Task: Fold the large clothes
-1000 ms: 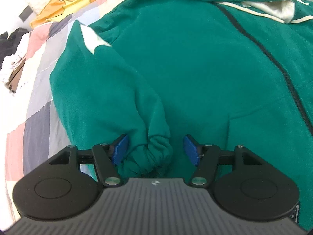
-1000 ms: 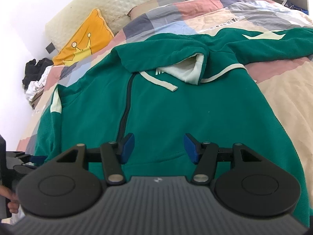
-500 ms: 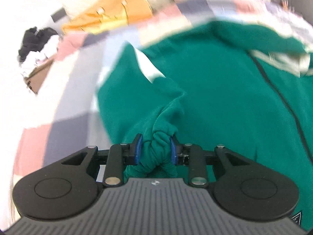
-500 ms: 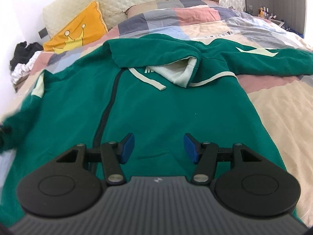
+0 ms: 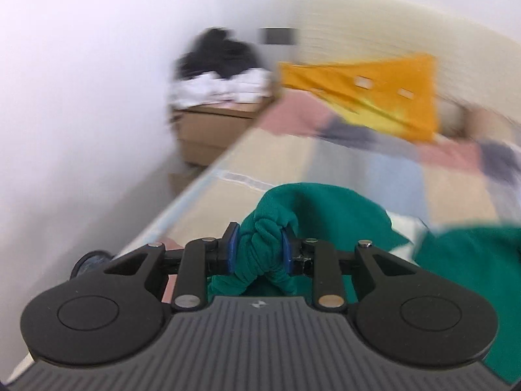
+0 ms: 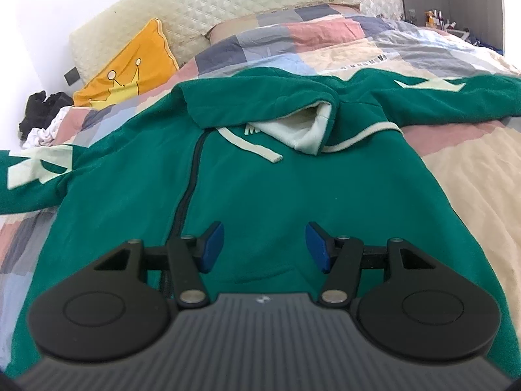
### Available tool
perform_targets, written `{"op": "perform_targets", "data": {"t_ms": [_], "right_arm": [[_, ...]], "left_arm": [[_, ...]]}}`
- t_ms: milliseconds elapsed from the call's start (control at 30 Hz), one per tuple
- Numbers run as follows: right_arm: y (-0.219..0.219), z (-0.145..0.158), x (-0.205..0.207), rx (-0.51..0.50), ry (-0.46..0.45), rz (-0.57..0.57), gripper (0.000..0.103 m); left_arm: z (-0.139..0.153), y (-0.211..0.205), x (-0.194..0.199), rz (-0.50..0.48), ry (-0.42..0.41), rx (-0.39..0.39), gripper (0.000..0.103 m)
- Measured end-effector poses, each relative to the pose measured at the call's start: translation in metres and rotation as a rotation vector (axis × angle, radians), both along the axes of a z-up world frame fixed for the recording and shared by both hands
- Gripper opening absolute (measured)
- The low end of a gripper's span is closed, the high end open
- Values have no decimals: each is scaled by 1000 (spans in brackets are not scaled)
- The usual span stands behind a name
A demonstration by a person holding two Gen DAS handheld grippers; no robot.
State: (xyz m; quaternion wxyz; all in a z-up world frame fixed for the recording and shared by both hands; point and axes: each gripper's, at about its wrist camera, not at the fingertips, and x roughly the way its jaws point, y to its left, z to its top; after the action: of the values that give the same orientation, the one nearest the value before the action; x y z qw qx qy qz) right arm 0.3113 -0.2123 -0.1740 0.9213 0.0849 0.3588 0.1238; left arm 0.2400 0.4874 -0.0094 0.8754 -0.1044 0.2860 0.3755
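A large green zip hoodie [image 6: 260, 169] lies face up on the bed, hood [image 6: 260, 104] toward the headboard. Its right sleeve [image 6: 439, 97] stretches out to the right. Its left sleeve [image 6: 35, 176] now stretches out to the left. My left gripper [image 5: 259, 249] is shut on the bunched green cuff [image 5: 260, 254] of that left sleeve and holds it out near the bed's left edge. My right gripper [image 6: 263, 244] is open and empty, hovering above the hoodie's lower front, just right of the dark zip [image 6: 189, 189].
The bed has a patchwork quilt [image 6: 456, 195]. A yellow crown pillow [image 6: 130, 71] leans on the cream headboard [image 6: 228, 3]. Past the left bed edge stand cardboard boxes [image 5: 211, 130] with dark and white clothes [image 5: 221, 71] piled on top, next to the white wall.
My left gripper shut on the sleeve cuff and pulled it out to the left, unfolding the sleeve from the hoodie's body. The right gripper stayed open and shifted slightly.
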Motion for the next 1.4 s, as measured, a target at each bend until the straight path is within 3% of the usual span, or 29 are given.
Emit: {"op": "perform_targets", "data": {"t_ms": [133,267,467,600,667,733,867,1133,1400], "right_arm": [[11,0,5,-33,-20,0,58],[22,1,12,-59,-43,-10,58],[44,-2,27,-117,-52,21,58],[50,-8,34,-107,-27,39,58],[52,-10,36,-109,-24,48,58],[53,-9,35,-103,-25,56,58],[54,-2,30,-89,-45,72,58],[42,20,11,-37,-107,92,58],[21,36,-7,-18,-180,99,58]], "left_arm": [[-12,79,9,134,-28,-77,29],[-46,137,32,211,-9,-136,29],[-123,175,55,235,70,-229,30],[-151,179,60,228,82,-247,32],[-155,174,59,209,81,-242,38],[-153,168,58,188,105,-235,53],[-135,151,49,163,112,-255,69],[-80,71,22,47,90,-221,70],[-30,-52,8,-153,13,-226,70]]}}
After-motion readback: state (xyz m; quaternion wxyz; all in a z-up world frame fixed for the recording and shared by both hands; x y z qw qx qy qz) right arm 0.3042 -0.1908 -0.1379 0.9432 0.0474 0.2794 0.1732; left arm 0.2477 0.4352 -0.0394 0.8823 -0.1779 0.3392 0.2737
